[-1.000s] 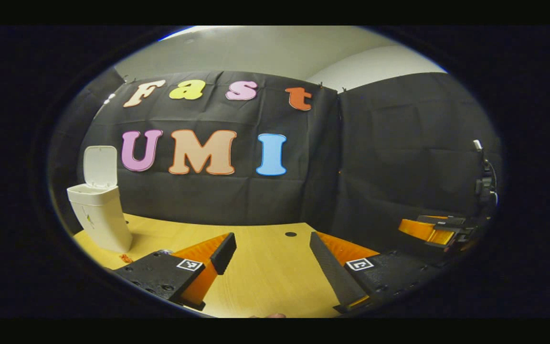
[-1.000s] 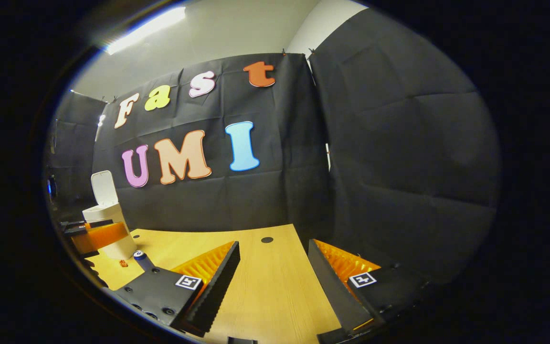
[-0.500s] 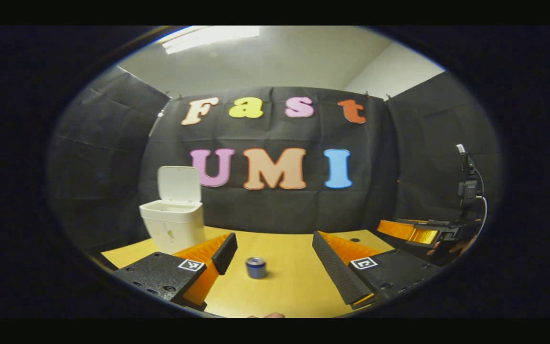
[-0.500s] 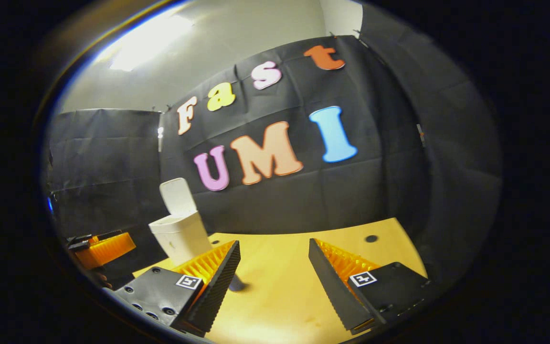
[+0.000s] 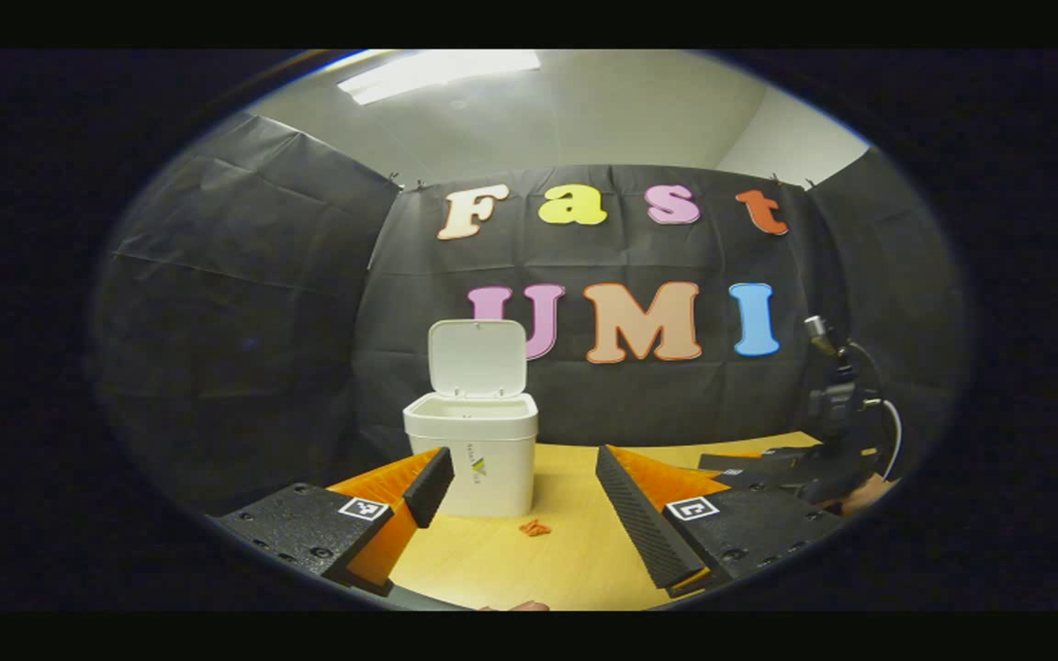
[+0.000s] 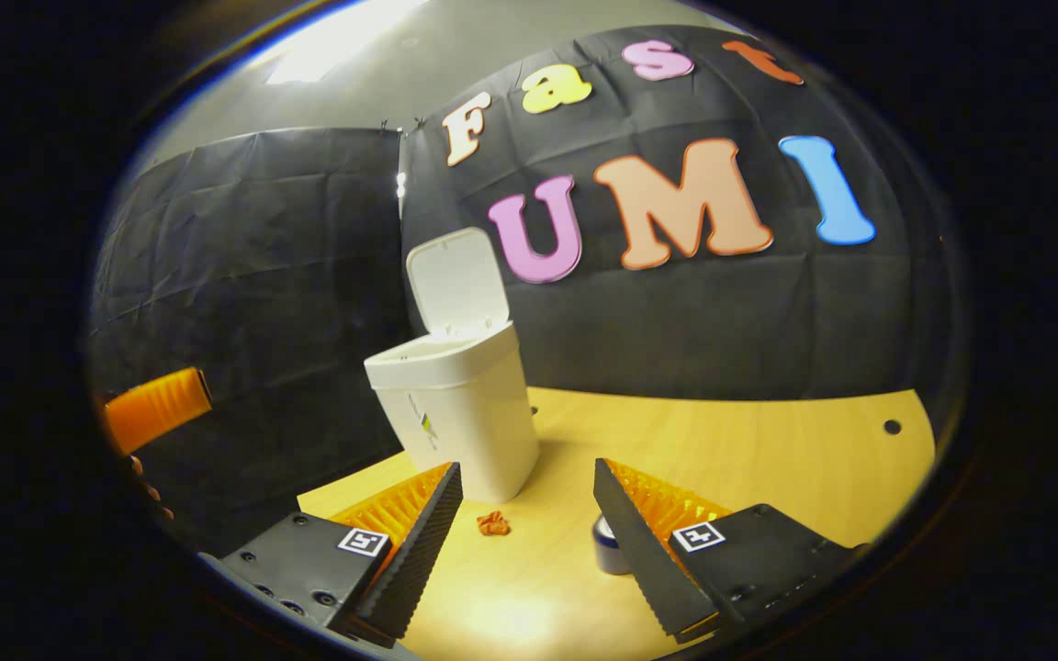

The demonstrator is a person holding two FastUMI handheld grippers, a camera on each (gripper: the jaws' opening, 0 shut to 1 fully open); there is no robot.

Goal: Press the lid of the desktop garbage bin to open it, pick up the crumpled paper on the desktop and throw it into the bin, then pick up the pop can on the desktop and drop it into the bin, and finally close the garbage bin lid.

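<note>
Both views had swung left, bringing the bin nearer centre.
Lid up on the wooden desk; both grippers gaped apart, empty.

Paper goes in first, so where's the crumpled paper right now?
In both gripper views the crumpled paper lies on the desk just in front of the open bin, with the can nearby.

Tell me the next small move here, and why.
Probably ease the right gripper forward and down over the crumpled paper: the bin has its lid up, the paper lies on the desk between the open fingers, nothing held.
</note>
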